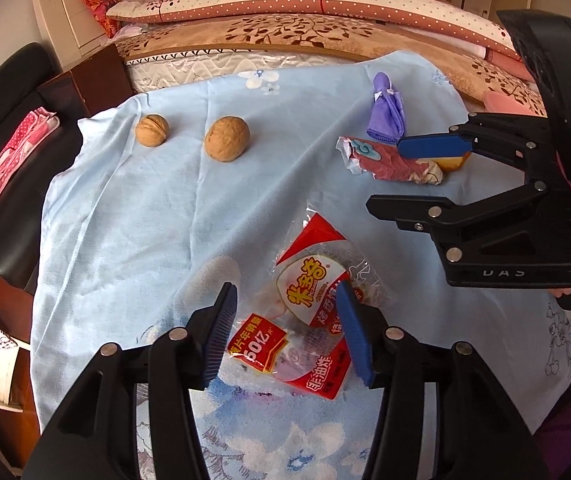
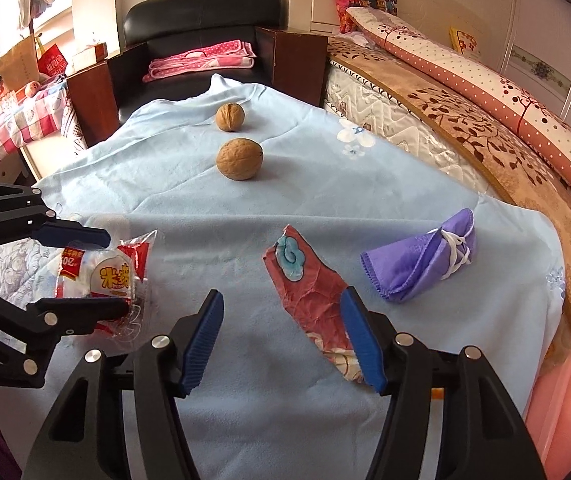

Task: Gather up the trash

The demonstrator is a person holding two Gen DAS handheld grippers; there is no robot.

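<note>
Snack wrapper (image 1: 317, 320) reading "米多奇", "60亿", "非油炸"

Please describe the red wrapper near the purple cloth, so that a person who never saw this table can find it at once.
Start from the light blue cloth that covers the table beside the bed. Near its right side lies a folded purple cloth, and just left of it, flat on the blue, is the red wrapper. It is crumpled, opaque dull red with a pale blue cloud, unlike the clear rice-cracker bag further left.

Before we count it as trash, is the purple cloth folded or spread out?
Folded: the purple cloth is bunched into a bundle, tied with white string.
</note>
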